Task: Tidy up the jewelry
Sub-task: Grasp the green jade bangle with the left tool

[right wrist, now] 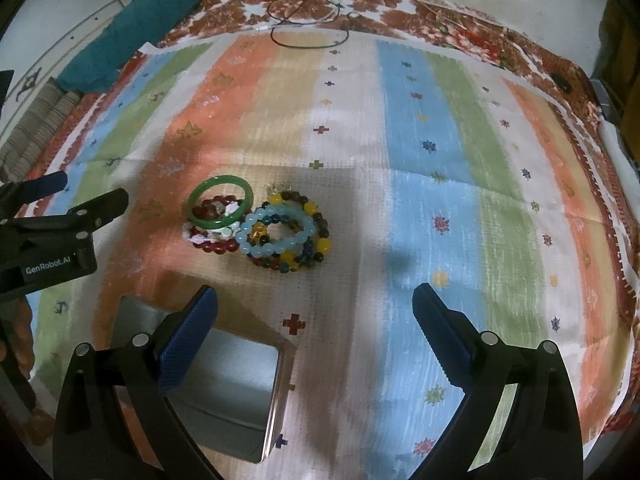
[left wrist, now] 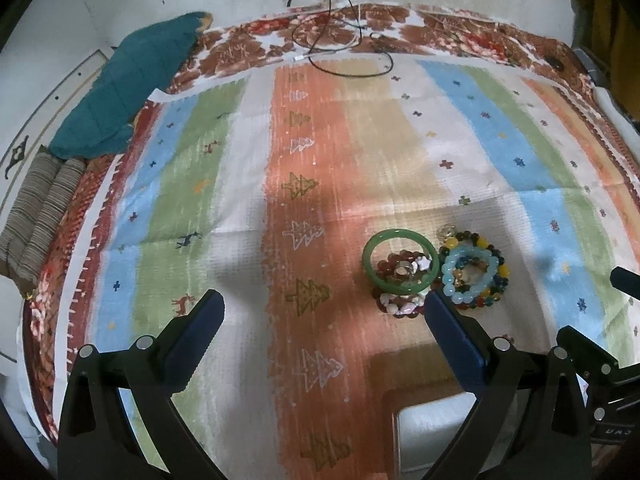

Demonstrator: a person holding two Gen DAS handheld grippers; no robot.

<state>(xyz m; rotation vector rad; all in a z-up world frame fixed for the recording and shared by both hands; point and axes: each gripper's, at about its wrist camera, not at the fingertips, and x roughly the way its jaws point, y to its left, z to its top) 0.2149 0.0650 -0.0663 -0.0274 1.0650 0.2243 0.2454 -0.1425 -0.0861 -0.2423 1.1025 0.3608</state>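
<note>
- Metal tin, open and seemingly empty, directly beneath left finger of right gripper; seen in left wrist view as a pale corner under right finger of left gripper.
- Right gripper: jaws spread wide, nothing between the blue pads.
- Left gripper: jaws likewise wide apart, nothing held; right pad just short of the jewelry pile.
- Green bangle, ahead of left gripper and right of its centre line, lying tilted on a red-and-white bead bracelet; small ring-like piece inside the bangle, too blurred to name with confidence.
- Pale blue bead bracelet, touching the bangle's right side, stacked on a multicoloured bead bracelet; ahead of right gripper, left of centre.
- Striped cloth beneath everything, laid on a floral spread.
- Teal cloth, far left.
- Black cables, far ahead at the wall.
</note>
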